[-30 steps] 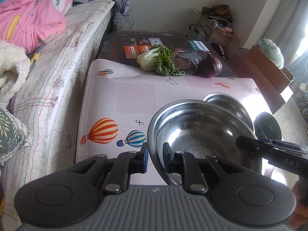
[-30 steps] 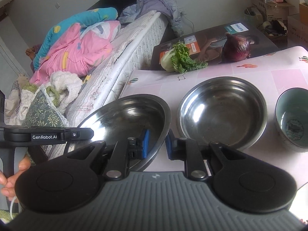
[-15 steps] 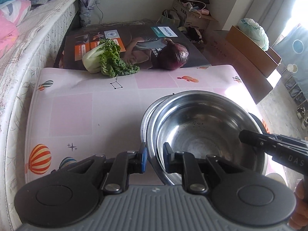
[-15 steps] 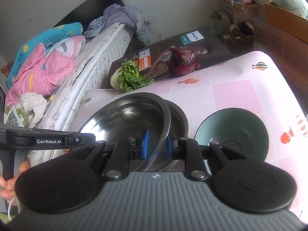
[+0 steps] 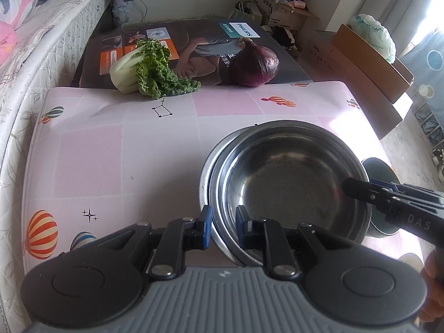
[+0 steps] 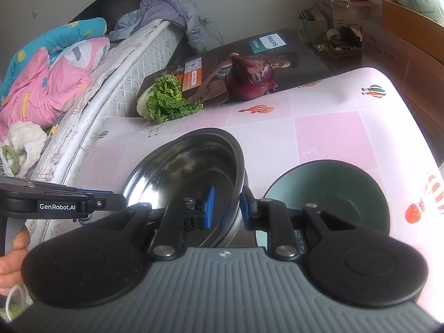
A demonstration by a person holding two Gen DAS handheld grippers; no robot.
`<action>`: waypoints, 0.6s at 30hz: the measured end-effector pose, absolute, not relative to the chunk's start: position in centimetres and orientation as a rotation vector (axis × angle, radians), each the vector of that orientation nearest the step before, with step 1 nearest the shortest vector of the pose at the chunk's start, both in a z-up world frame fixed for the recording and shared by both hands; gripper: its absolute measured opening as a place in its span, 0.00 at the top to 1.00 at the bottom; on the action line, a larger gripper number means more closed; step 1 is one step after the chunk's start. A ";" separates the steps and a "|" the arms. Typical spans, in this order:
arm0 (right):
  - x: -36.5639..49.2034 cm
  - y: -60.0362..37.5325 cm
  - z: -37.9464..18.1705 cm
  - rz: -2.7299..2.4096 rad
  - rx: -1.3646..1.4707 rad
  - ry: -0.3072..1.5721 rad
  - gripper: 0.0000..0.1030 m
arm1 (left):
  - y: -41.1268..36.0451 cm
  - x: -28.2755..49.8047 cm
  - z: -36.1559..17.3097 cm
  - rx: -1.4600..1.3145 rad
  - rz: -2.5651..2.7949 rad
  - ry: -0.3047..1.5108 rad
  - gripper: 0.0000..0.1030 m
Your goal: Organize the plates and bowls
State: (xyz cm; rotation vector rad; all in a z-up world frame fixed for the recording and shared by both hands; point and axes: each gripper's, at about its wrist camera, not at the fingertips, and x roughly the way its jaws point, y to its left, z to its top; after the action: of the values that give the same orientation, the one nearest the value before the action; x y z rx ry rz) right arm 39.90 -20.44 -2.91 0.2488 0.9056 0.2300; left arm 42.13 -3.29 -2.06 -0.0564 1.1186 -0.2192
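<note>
Left wrist view: left gripper [image 5: 223, 227] pinching near rim of upper steel bowl [image 5: 288, 191], blue pads either side of thin wall. Bowl nested in second steel bowl [image 5: 206, 172], only its left rim showing, both on pink balloon-print table [image 5: 111, 152]. Right gripper [image 5: 388, 199] reaching in from right onto far rim. Judged light, rigid, slick metal; rim the only real hold, likely to slip or clang if tilted. Dark ceramic bowl [image 5: 380, 166] just beside stack on right, mostly hidden. Open tabletop to left and ahead; bok choy [image 5: 144, 69] and red onion [image 5: 255, 65] at far edge, well apart.

Right wrist view: right gripper [image 6: 224, 206] clamped on steel bowl rim [image 6: 238, 166], bowl tilted up toward camera. Teal ceramic bowl [image 6: 327, 194] just right, near gripper's right finger; judged heavier, breakable, knock risk. Left gripper [image 6: 69, 204] at opposite rim. Free table beyond teal bowl; right table edge close, mattress [image 6: 133, 63] along left.
</note>
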 end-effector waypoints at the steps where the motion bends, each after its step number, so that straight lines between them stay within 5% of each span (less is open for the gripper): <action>1: 40.0 -20.4 -3.0 0.227 0.244 0.907 0.80 | -3.3 42.0 -2.0 -0.054 -0.217 1.114 0.82; 8: 40.1 -20.1 -2.9 0.203 0.219 0.890 0.55 | -2.7 41.1 -0.7 -0.051 -0.209 1.074 0.67; 18: 37.6 -21.2 -0.1 0.209 0.242 0.819 0.44 | -1.7 38.4 2.1 -0.065 -0.224 0.996 0.41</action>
State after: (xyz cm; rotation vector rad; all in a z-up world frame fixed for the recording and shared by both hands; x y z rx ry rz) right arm 37.61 -21.20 -0.08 0.2420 0.8189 0.2086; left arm 38.43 -1.73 2.13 -0.0647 0.9957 -0.2238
